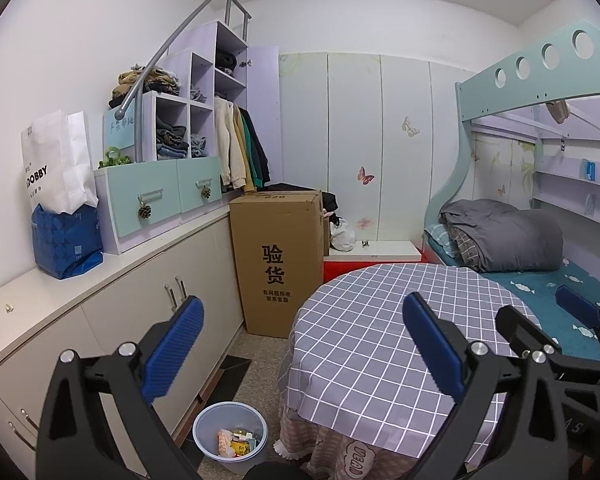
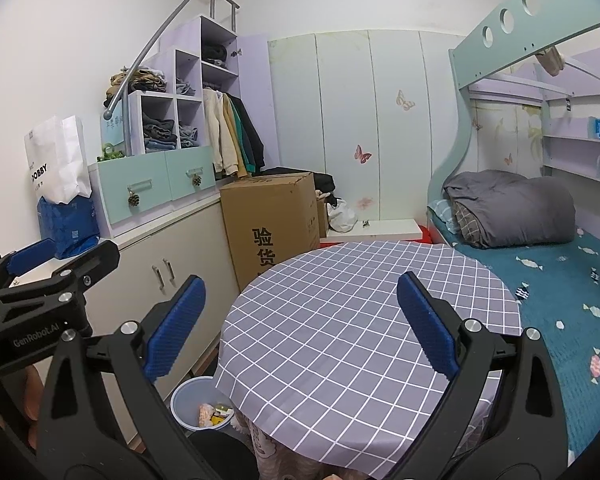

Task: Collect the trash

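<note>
- Left claw (image 1: 300,344) spread wide, nothing between the blue pads, held up over the near edge of the desk (image 1: 380,320).
- Right claw (image 2: 300,328) likewise spread and empty, hanging over the middle of the checked cloth; seen also at the right edge of the left view.
- Bin (image 1: 230,432) down on the floor, at the desk's left foot, between desk and cabinet (image 1: 148,320); trash already inside it, wrappers by the look of them.
- Desk top bare in both views: no loose trash seen there, nor on the strip of floor in sight.
- Bin below and slightly left of the left claw; below and well left of the right claw, half hidden there by the cloth's edge.
- Left claw judged the nearer, with a clear drop to the rim; right claw would have to cross over the desk edge.
- Round bin, mouth up, no long axis to line up with; likely approach from straight above, or onto the rim.
</note>
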Motion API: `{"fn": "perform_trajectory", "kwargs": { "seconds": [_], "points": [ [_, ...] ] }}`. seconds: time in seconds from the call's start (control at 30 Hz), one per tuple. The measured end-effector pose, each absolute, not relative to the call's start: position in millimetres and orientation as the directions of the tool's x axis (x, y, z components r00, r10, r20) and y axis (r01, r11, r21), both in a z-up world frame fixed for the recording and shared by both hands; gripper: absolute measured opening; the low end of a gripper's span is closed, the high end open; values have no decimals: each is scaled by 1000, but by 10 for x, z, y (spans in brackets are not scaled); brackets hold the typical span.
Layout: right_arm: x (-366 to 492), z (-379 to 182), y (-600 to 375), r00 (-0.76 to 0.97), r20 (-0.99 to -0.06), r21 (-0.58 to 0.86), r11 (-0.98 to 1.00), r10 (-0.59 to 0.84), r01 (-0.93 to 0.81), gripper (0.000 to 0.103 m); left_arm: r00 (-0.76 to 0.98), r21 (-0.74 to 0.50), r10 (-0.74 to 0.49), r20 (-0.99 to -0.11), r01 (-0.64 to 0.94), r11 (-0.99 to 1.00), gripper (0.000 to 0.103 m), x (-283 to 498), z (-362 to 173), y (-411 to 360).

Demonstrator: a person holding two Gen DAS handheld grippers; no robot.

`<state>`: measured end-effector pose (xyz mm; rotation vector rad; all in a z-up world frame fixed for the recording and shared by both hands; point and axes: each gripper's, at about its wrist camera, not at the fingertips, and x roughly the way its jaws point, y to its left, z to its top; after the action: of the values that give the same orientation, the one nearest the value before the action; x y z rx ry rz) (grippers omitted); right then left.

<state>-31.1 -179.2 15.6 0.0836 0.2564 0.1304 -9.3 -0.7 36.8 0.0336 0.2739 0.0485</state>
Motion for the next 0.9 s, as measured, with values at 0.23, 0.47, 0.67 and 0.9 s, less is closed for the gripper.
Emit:
{"fn": "perform_trajectory", "kwargs": {
  "seconds": [0.23,0.47,0.67,0.9],
  "points": [
    [-302,144,-1807,957,-252,105,987,143,-120,94,961,37,46,-274,-37,999,98,-84,362,11],
    [-294,134,-1795,956,-255,107,987,143,-119,95,959,33,37,-283,-29,999,98,-45,344,31],
    [-270,102,-1788,954,-263,113,987,143,-117,95,958,37,39,-283,-30,999,98,-38,331,42],
    [-271,100,-1793,954,-263,113,987,143,-117,95,958,38,38,-283,-28,999,98,-35,322,48]
  ]
}}
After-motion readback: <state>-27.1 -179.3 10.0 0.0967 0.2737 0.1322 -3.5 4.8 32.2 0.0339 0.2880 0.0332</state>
